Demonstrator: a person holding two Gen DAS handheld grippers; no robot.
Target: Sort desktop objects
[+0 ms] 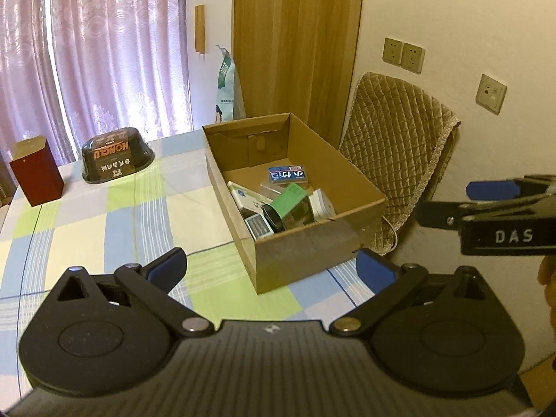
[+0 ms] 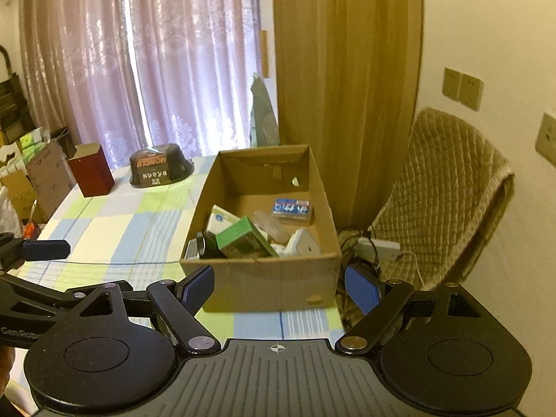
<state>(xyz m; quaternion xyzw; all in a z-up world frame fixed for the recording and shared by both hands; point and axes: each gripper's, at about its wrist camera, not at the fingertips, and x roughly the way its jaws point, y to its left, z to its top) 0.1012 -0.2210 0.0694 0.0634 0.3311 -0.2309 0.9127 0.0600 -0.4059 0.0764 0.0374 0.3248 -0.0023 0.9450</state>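
Standing at the tabletop's (image 1: 87, 222) far left are a dark red box (image 1: 34, 170) and an upturned black bowl (image 1: 116, 160); further right, the cardboard box (image 1: 312, 253) holds the small items: a green box (image 2: 243, 238), a blue pack (image 1: 287, 174), white pieces. Sorting looks largely done, unless those two also belong inside. Both the left gripper (image 1: 271, 267) and right gripper (image 2: 278, 286) gape wide, holding nothing. Only the right view shows cartons (image 2: 31, 180) beyond the tabletop's left edge.

The front wall of the cardboard box (image 2: 264, 278) hides the bottoms of my things inside. My right gripper (image 1: 493, 201) is cut off by the picture's edge.
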